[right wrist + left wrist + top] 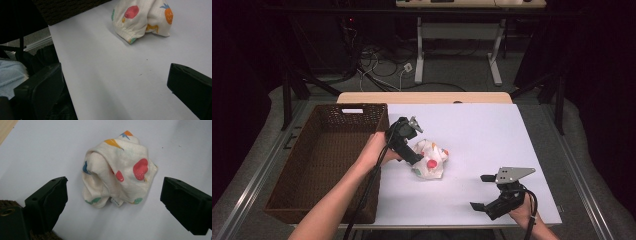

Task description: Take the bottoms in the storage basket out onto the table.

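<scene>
A crumpled cream cloth (432, 160) printed with coloured fruit lies on the white table top (482, 130), just right of the basket. My left gripper (416, 160) hovers over the cloth's left side, tilted down toward it. In the left gripper view the cloth (120, 170) sits between the wide-apart jaws of the left gripper (115, 182), and neither pad touches it. My right gripper (482, 191) rests near the table's front right edge, open and holding nothing. From the right gripper (115, 72) the cloth (142, 17) lies well ahead.
A large brown wicker basket (319, 130) stands at the table's left side, its wall close to the left hand. The basket's dark side (67, 8) also borders the right gripper view. Beyond the far edge are desk legs and loose cables (382, 65) on the floor.
</scene>
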Demonstrator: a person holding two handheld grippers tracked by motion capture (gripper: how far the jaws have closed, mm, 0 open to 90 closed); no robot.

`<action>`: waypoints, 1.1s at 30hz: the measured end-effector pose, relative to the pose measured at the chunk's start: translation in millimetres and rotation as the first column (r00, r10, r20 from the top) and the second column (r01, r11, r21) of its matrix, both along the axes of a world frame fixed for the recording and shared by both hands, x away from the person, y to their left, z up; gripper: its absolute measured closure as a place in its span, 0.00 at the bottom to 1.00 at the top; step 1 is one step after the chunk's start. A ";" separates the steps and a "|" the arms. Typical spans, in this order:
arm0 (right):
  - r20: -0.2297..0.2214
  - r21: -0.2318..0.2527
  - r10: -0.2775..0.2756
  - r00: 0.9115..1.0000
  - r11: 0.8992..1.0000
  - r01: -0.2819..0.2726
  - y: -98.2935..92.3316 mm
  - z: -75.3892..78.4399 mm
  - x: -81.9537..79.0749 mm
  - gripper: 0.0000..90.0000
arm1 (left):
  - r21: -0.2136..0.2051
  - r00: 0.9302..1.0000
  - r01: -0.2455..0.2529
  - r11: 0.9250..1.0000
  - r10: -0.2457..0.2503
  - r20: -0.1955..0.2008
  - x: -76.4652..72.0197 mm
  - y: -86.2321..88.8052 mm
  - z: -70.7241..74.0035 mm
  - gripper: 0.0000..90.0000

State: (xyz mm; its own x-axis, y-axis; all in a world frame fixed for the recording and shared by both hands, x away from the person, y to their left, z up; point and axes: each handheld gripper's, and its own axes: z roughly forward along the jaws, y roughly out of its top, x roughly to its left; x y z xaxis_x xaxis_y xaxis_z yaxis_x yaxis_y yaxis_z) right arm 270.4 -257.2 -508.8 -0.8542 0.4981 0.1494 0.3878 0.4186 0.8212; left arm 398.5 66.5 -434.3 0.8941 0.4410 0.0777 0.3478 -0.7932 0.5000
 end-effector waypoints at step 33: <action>0.000 -0.003 0.001 1.000 1.000 -0.001 1.6 0.0 -1.3 0.00 | -0.013 0.996 -0.085 0.996 0.085 0.037 -30.5 39.7 8.1 0.00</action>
State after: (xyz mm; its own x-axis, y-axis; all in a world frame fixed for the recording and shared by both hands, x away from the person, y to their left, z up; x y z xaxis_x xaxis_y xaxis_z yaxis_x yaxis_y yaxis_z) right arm 269.1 -255.6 -508.8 -0.8545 0.4980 0.1479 0.3876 0.4215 0.8198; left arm 368.0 106.2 -426.2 0.8498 0.5165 0.1051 0.3948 -0.7559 0.5223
